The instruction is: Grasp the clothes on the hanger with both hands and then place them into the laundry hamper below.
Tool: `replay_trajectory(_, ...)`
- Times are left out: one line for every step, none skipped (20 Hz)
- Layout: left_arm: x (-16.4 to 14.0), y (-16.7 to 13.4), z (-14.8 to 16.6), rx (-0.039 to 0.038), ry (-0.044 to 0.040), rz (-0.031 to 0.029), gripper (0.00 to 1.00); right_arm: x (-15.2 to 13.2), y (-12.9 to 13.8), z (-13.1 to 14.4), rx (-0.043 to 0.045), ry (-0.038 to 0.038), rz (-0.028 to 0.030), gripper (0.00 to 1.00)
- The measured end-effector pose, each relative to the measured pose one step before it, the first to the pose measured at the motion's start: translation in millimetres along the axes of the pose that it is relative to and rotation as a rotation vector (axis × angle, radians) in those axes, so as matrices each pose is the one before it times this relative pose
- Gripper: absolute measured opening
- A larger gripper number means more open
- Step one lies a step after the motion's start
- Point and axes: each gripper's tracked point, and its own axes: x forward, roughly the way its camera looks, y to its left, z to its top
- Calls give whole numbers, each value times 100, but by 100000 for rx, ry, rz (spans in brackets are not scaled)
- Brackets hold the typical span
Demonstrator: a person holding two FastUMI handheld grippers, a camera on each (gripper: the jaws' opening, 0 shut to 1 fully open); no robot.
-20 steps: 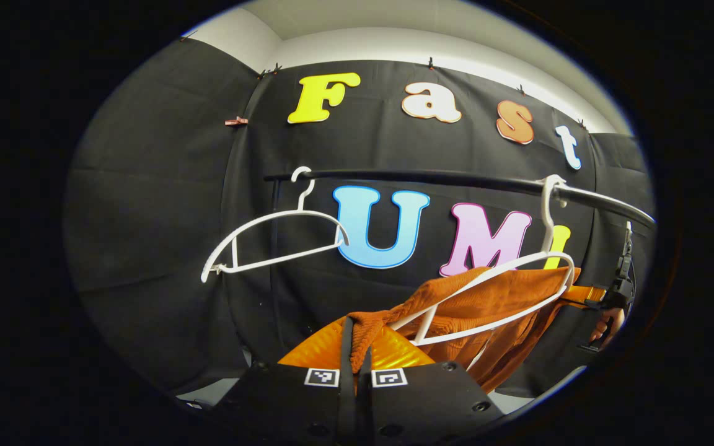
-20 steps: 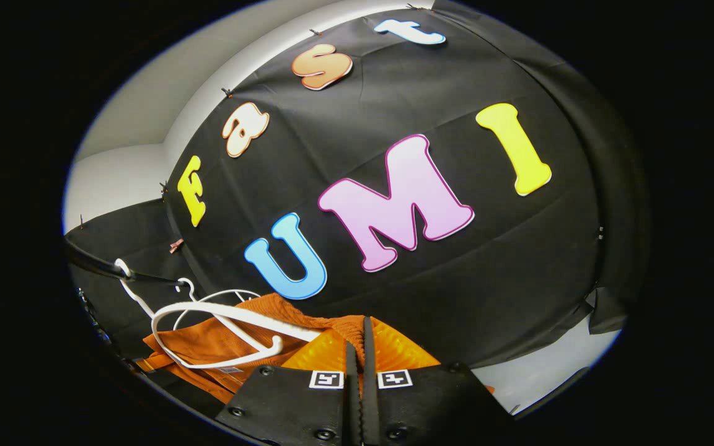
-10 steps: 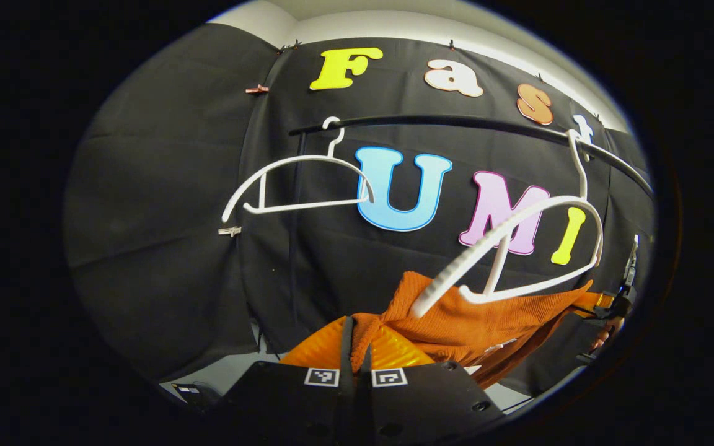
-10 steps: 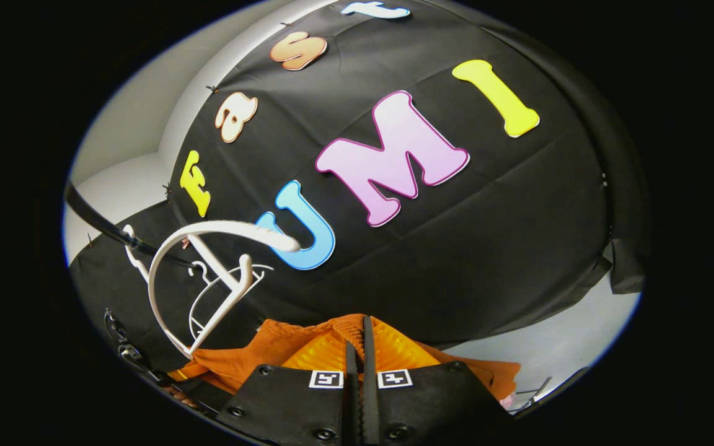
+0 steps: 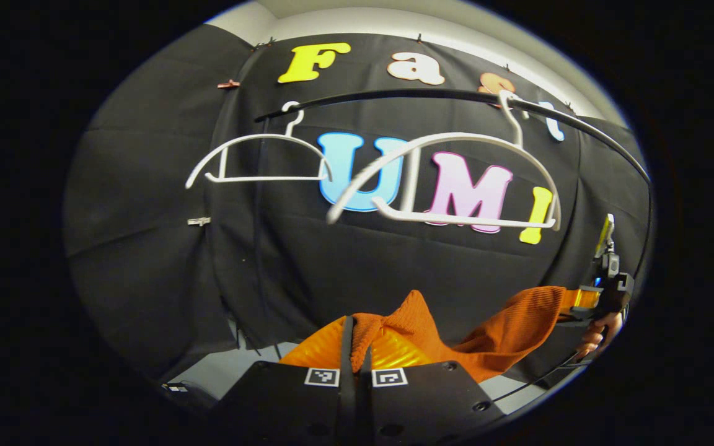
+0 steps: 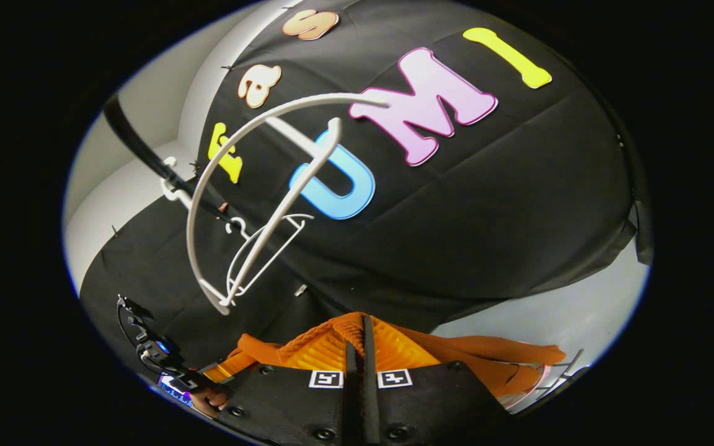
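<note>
An orange knit garment (image 5: 493, 334) hangs stretched between both grippers, clear of the white hanger (image 5: 456, 179) above it. My left gripper (image 5: 357, 337) is shut on one end of the cloth. The right gripper (image 5: 602, 291), with a hand on it, holds the other end at the far right of the left gripper view. In the right gripper view my right gripper (image 6: 357, 337) is shut on the orange garment (image 6: 487, 356), and the bare hanger (image 6: 251, 186) swings above on the black rail (image 6: 140, 148). The left gripper (image 6: 174, 375) shows low at the left.
A second bare white hanger (image 5: 251, 158) hangs on the black rail (image 5: 394, 96) farther left. The black cloth wall stands close behind. A wire rim (image 6: 555, 378) shows at the lower right of the right gripper view, below the garment.
Both grippers have dropped with the garment. The orange cloth has slid off the white hanger, which has swung up bare under the rail.
</note>
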Motion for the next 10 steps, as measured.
replay_trajectory(-248, -1073, 339, -219, -783, -2829, 5, -8, 1445, -422, 362, 714, 2726, 6)
replay_trajectory(-241, -1075, 587, -580, -756, -2432, 5, -209, 1639, -265, 531, 475, 3016, 6)
replay_trajectory(-140, -996, 693, -712, -880, -2488, 5, -116, 1505, -110, -226, 446, 2533, 6)
replay_trajectory(-186, -1031, 939, -850, -1350, -2322, 5, -27, 1189, 200, -1089, 23, 1826, 6)
replay_trajectory(-301, -915, 873, -695, -1710, -2262, 5, -45, 1237, 313, -1185, -198, 2044, 6)
replay_trajectory(-220, -812, 977, -566, -1545, -1627, 5, -56, 1025, 409, -714, -417, 1799, 6)
replay_trajectory(34, -575, 689, -673, -1359, -1512, 5, -13, 836, 445, -409, -306, 1450, 6)
replay_trajectory(72, -424, 599, -1395, -728, -1575, 5, 28, 440, 103, -962, -140, 745, 6)
replay_trajectory(183, -382, 6, -2142, -218, -1903, 5, 44, 118, -105, -1998, -3, 57, 6)
replay_trajectory(384, -193, -337, -1840, 327, -1120, 2, 145, -501, -387, -2274, 1001, -966, 10)
